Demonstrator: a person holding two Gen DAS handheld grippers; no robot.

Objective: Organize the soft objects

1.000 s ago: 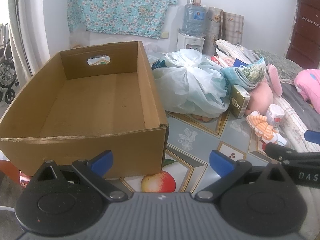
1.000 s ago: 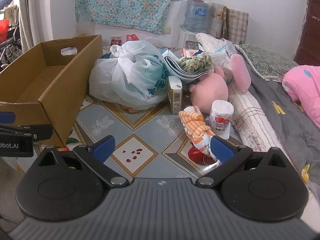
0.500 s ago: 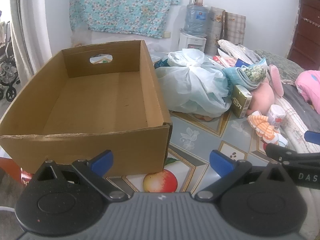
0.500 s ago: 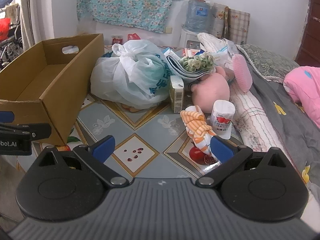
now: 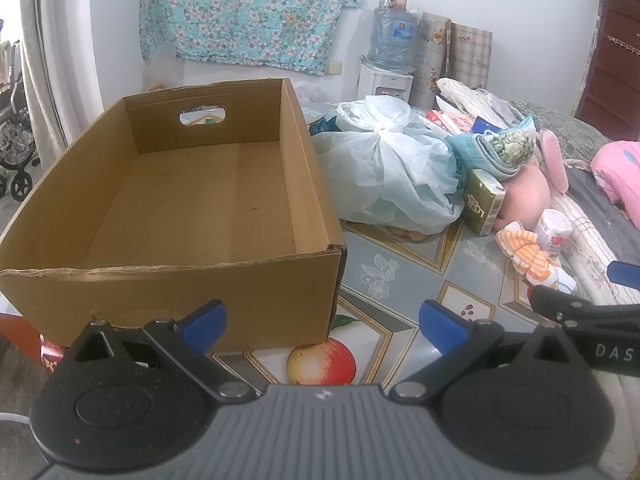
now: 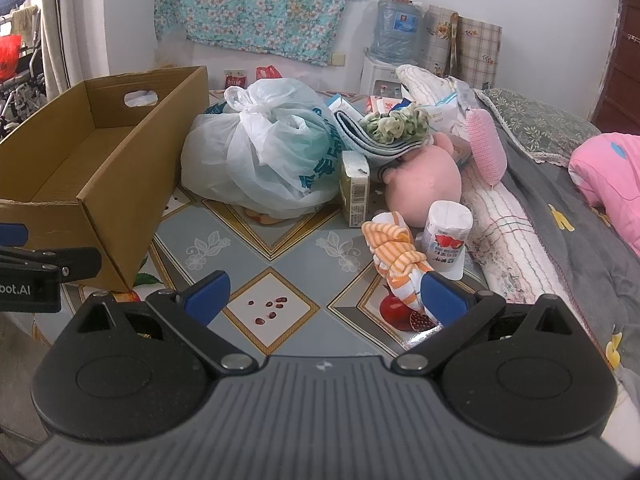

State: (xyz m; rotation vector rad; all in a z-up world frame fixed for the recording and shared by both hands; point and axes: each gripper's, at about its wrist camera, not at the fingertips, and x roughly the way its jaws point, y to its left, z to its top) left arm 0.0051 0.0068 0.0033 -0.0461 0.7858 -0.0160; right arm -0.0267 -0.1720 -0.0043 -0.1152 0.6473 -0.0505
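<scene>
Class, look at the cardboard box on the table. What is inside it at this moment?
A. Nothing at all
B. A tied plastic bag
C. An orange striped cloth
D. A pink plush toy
A: the left wrist view looks straight into the cardboard box and shows only its bare floor, while the plush toy, plastic bag and striped cloth all lie outside it on the table.

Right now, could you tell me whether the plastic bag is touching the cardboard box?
Apart. The right wrist view shows patterned tablecloth between the plastic bag and the cardboard box.
</scene>
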